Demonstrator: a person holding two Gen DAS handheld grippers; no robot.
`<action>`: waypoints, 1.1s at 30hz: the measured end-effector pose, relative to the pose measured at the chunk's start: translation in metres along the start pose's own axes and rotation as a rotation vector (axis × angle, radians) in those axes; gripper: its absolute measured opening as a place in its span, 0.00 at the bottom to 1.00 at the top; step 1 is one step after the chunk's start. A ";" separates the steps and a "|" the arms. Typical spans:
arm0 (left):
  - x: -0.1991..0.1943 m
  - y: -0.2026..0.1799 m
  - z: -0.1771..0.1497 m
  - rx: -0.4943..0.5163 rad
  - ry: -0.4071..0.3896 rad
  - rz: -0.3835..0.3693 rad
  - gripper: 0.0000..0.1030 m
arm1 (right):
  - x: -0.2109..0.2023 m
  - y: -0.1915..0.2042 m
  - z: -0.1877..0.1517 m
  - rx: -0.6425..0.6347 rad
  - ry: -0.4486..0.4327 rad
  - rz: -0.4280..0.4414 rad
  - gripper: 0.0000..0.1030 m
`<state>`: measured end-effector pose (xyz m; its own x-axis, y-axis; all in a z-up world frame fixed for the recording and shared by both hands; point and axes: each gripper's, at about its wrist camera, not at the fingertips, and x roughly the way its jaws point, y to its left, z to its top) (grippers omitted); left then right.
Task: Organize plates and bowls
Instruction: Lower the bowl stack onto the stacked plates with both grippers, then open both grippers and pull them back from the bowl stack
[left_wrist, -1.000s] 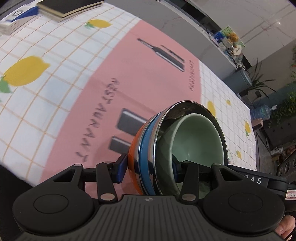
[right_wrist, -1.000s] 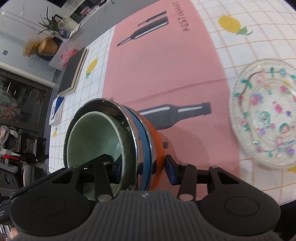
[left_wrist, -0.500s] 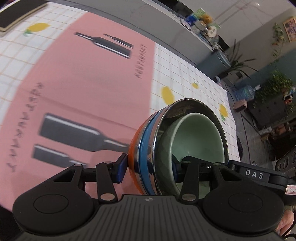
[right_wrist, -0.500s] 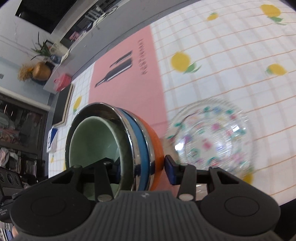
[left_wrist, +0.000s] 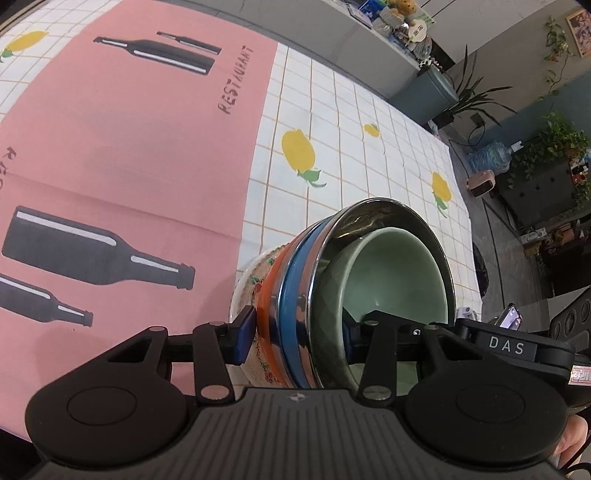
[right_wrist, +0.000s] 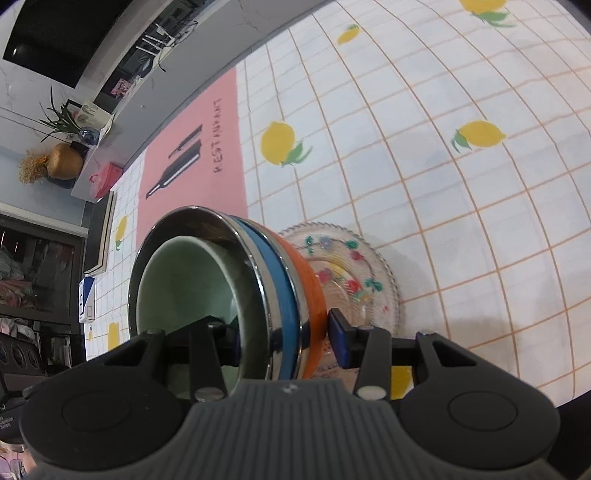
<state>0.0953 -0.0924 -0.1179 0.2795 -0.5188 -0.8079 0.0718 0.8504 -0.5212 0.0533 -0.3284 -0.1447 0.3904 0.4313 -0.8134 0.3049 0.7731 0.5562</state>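
Handling. I hold a nested stack (left_wrist: 354, 280) between the two tools, one at each side of its rim. It sits low in the middle of both views, directly over the plate (right_wrist: 354, 266). I cannot tell whether its base touches the plate.

- The four bowls together will likely be heavy for a rim grip, and all are rigid.
- The steel bowl (left_wrist: 388, 210) is polished, so I judge it slippery against its neighbours. A tilt could let the inner ones slide.
- The green bowl (left_wrist: 399, 273) looks ceramic and the plate looks like pressed glass. Both would chip, so the set-down should be slow and level.
- The best hold is the present one: across the bundled walls, one pad outside on the orange bowl (left_wrist: 267, 295) and one inside the green bowl.

Tools.
- The left tool (left_wrist: 295, 332) clamps the stack wall, and its jaws are closing a little tighter on it.
- The right tool (right_wrist: 284, 338) is clamped on the opposite wall in the same way, with its outer pad on orange and its inner pad hidden within the green bowl.

Count.
- Bowls: four, nested. From outside in they are orange, the blue bowl (left_wrist: 291, 288), steel and green.
- Plates: one, clear with a floral print. It lies on the checked counter (right_wrist: 443, 147) at lower centre, just beside the pink mat (left_wrist: 129, 147).
- Tools: two, both engaged.
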 end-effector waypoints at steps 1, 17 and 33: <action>0.002 0.000 0.000 -0.001 0.003 0.002 0.48 | 0.000 -0.002 0.000 0.002 0.000 -0.001 0.42; 0.010 -0.009 -0.005 0.009 0.015 0.042 0.49 | 0.004 -0.018 0.001 0.054 0.018 0.017 0.43; -0.001 -0.011 -0.006 0.058 -0.043 0.048 0.64 | -0.006 -0.014 -0.003 0.034 -0.025 -0.022 0.59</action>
<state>0.0889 -0.1020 -0.1128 0.3242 -0.4743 -0.8185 0.1120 0.8784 -0.4647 0.0441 -0.3401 -0.1478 0.4045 0.4028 -0.8211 0.3424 0.7658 0.5443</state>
